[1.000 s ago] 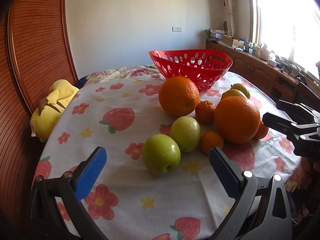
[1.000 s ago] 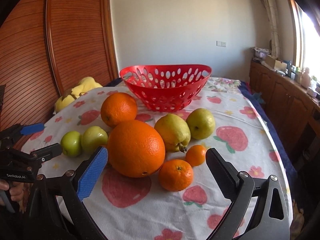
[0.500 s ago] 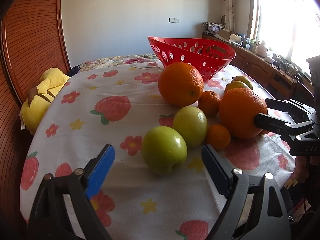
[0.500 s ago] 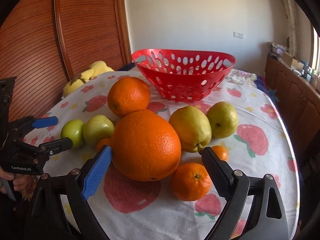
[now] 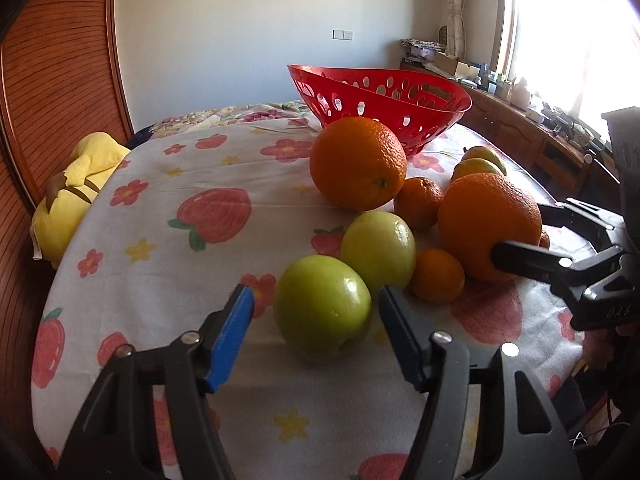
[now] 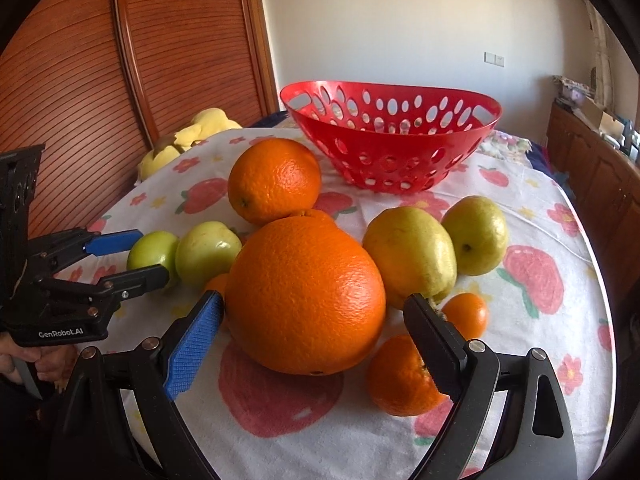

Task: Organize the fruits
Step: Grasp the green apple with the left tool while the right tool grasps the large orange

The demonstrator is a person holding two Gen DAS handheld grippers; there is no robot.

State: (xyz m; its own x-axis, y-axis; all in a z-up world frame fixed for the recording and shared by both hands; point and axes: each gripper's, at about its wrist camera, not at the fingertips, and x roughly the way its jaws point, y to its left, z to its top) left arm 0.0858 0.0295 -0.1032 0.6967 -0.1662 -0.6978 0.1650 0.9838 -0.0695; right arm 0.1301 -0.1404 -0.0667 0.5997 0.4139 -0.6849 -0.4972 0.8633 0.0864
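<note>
My left gripper [image 5: 314,322] is open, its jaws on either side of a green apple [image 5: 322,306] on the flowered tablecloth, not touching it. A second green apple [image 5: 378,252] sits just behind. My right gripper [image 6: 312,330] is open around the big orange [image 6: 306,296], jaws close to its sides. In the left wrist view the right gripper [image 5: 520,240] flanks that orange [image 5: 486,226]. A second orange [image 6: 274,180], two pears [image 6: 410,258], small tangerines [image 6: 402,378] and an empty red basket [image 6: 390,134] stand beyond.
A yellow plush toy [image 5: 70,196] lies at the table's left edge by the wooden slatted wall [image 6: 80,80]. A wooden sideboard [image 5: 532,136] with clutter runs under the window on the right. The table edge [image 6: 600,280] curves close on the right.
Both grippers have moved forward and lower. The left jaws have narrowed around the near green apple. The right jaws now flank the big orange.
</note>
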